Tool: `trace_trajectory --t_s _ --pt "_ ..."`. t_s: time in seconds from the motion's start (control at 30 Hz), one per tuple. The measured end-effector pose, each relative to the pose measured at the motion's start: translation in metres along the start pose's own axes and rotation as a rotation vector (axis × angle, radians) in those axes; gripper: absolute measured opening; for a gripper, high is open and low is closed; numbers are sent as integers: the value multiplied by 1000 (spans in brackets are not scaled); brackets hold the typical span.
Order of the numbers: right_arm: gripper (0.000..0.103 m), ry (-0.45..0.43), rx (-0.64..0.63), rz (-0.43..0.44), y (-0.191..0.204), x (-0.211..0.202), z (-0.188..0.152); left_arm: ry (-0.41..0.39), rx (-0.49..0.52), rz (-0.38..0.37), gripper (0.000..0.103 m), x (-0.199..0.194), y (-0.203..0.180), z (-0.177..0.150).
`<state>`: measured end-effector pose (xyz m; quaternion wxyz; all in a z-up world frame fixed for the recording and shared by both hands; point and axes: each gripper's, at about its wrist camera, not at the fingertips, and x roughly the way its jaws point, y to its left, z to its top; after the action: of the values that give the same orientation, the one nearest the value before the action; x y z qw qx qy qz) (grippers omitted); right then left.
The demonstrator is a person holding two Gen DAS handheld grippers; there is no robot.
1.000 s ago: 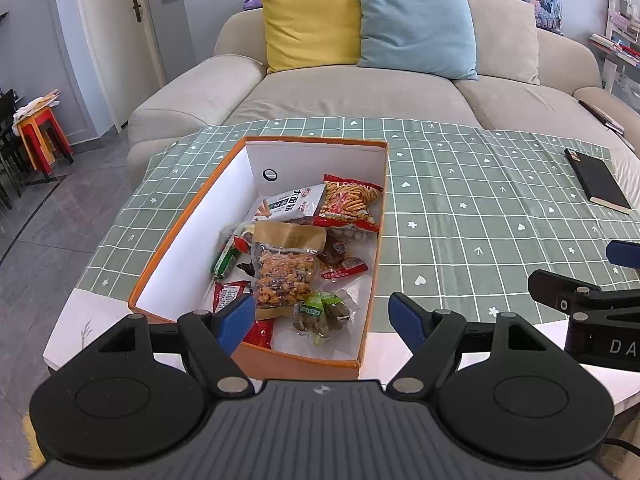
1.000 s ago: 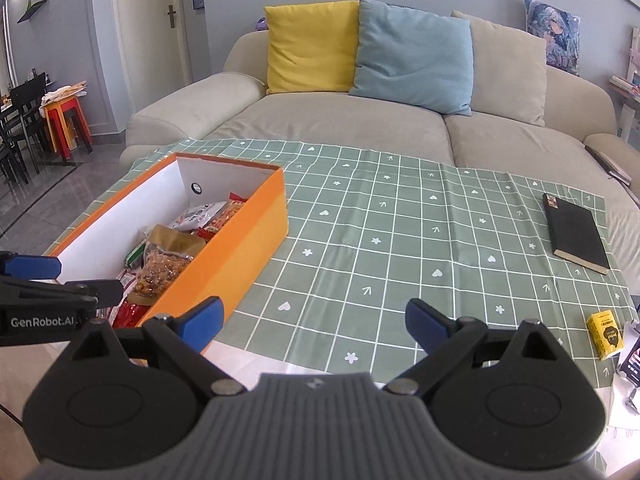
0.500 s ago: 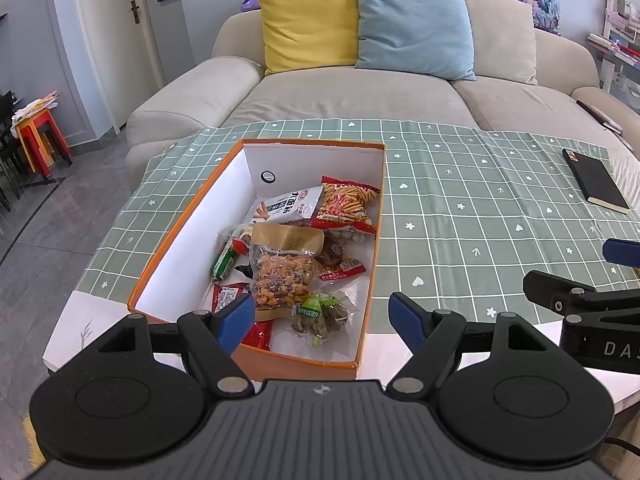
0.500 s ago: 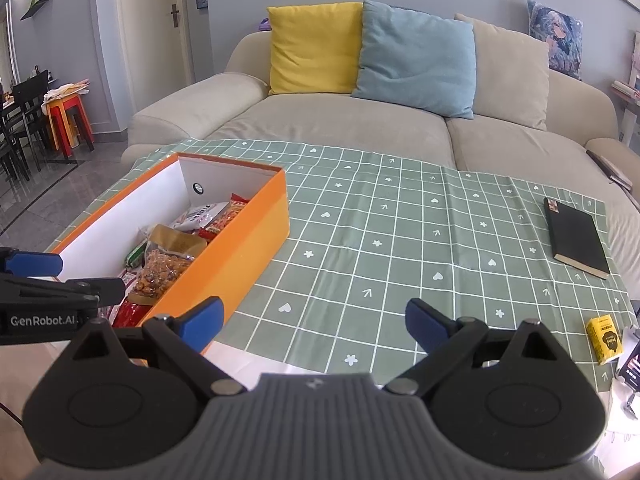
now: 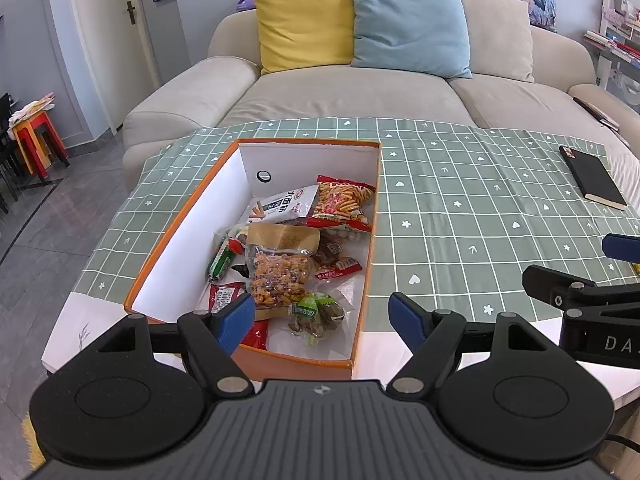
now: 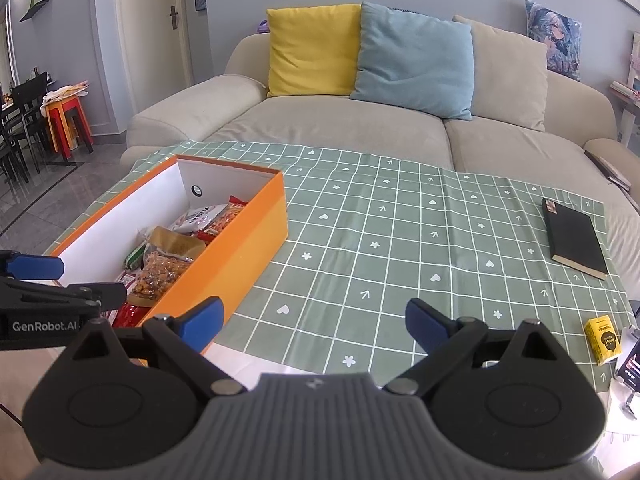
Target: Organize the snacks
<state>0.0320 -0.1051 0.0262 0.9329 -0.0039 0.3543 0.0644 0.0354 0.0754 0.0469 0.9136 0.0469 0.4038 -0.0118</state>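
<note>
- Left wrist view: left gripper [image 5: 322, 318] hovers above the near end of the orange cardboard box with white lining [image 5: 164, 264], fingers spread wide, holding nothing.
- Assorted snack packets [image 5: 280, 276] lie piled inside that box, on the green checked cloth-covered surface [image 5: 460, 208].
- Right gripper [image 6: 314, 320] hovers over bare cloth, fingers apart, empty.
- Small yellow carton [image 6: 603, 339] stands near the surface's right edge; black notebook [image 6: 574, 238] lies beyond it.

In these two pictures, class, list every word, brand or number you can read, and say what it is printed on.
"GenRobot.AI" on the left tongs' arm, seen from the right wrist.
"DA", cut off at the picture's edge, on the right tongs' arm, seen from the left wrist.
"大面筋" on the white snack packet in the orange box.
Print on the other packets, the yellow carton and the black book is too small to read.
</note>
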Motion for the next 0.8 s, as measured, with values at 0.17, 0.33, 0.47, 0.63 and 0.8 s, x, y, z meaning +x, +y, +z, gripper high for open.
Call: trace_trajectory --t_s 0.17,0.33,0.47,0.63,0.8 --pt "94 1 0 0 -1 -1 0 -1 -1 1 89 0 0 0" --pt "94 0 1 0 -1 0 0 -4 1 0 89 -1 0 0" --pt "94 3 1 -1 -2 -1 0 -6 1 -2 89 -1 0 0" --pt "94 5 1 -2 -1 -1 -2 -9 3 -2 89 -2 -1 0" --pt "94 7 1 -3 -1 -1 -3 -13 10 -3 89 -2 -2 0"
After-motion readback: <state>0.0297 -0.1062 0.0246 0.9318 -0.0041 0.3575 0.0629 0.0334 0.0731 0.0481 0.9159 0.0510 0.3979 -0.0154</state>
